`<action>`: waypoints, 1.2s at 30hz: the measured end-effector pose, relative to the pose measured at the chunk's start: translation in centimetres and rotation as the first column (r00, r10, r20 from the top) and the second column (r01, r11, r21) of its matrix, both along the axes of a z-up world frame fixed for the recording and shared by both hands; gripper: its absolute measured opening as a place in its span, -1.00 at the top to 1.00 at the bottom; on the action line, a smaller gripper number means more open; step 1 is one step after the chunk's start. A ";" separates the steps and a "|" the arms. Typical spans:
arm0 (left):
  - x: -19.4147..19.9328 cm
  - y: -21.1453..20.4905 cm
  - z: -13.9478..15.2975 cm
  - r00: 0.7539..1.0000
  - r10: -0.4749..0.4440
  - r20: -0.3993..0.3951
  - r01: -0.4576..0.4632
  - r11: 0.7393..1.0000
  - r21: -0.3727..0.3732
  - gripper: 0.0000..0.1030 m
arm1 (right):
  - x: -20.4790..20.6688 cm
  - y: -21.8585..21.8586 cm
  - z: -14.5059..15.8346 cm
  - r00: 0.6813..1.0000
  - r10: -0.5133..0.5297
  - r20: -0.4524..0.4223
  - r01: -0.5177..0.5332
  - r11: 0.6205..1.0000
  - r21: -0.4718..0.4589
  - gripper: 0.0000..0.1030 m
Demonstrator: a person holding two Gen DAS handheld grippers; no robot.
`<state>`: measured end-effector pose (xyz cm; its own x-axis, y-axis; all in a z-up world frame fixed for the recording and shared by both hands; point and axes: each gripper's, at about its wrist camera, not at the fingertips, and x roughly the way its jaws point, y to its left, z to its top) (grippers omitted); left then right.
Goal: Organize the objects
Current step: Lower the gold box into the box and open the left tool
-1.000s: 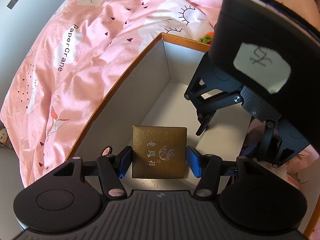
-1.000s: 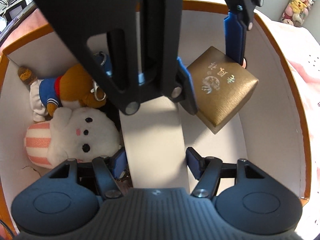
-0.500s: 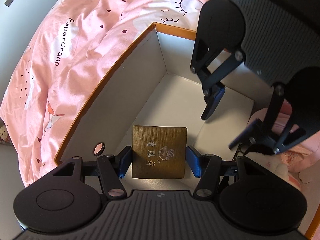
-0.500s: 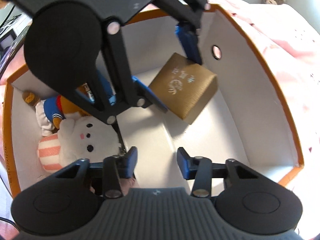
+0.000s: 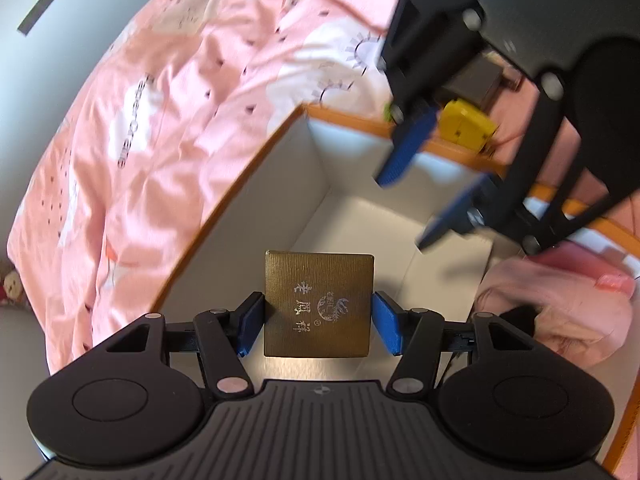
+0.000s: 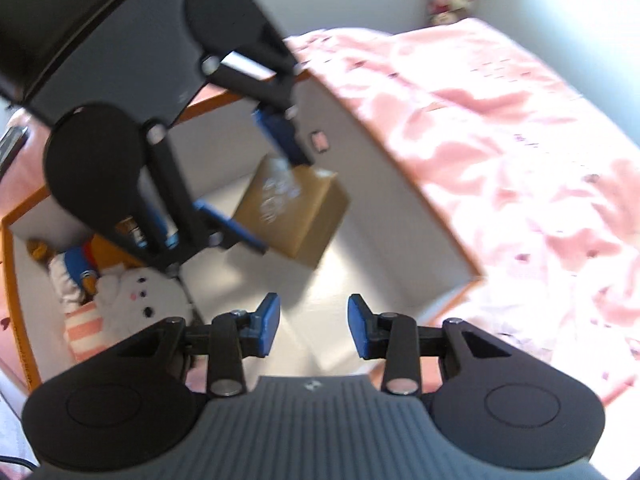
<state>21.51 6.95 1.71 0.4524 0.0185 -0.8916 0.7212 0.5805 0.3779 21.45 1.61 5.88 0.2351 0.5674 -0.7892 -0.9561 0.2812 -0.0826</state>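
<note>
the pink bedspread (image 5: 168, 128) lies all round, and on it sits my orange-rimmed storage box (image 5: 240, 184), white inside. in its far end the plush toys (image 6: 120, 296) are packed together, a white one beside a bear in blue. my left gripper (image 5: 318, 324) is clamped on the gold gift box (image 5: 318, 304), held above the box floor near the side wall. my right gripper (image 6: 313, 326) holds nothing; its jaws have just been closing and stand part-way apart over the box. the risk, i judge, is a tilted drop: released this high, the gift box could tip on an edge or knock the wall. my right gripper hangs close over the same space and could clip the left. a yellow toy (image 5: 466, 128) lies beyond the rim.
</note>
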 end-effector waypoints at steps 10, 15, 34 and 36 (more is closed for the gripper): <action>1.7 -3.6 -2.6 0.983 -0.181 -0.040 0.184 0.980 0.073 -0.31 | 1.1 -2.0 0.5 0.981 -0.181 0.070 0.182 0.983 -0.006 0.23; 2.8 -4.6 -5.0 0.968 -0.235 -0.090 0.244 0.964 0.102 -0.31 | 1.8 -4.3 -0.4 0.978 -0.190 0.087 0.192 0.981 -0.006 0.23; 4.0 -5.1 -7.2 0.951 -0.310 0.002 0.307 0.942 0.137 -0.63 | 4.5 -4.2 -5.7 0.978 -0.195 0.071 0.203 0.971 -0.129 0.24; 3.8 -4.8 -6.6 0.957 -0.290 0.011 0.286 0.950 0.124 -0.63 | 4.4 -4.4 -5.8 0.978 -0.198 0.067 0.205 0.970 -0.131 0.24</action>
<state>25.31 2.12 -4.91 0.4796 -0.0111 -0.8774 0.8389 0.2990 0.4548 25.86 -2.81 0.11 0.3771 0.3922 -0.8390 -0.8742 0.4500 -0.1826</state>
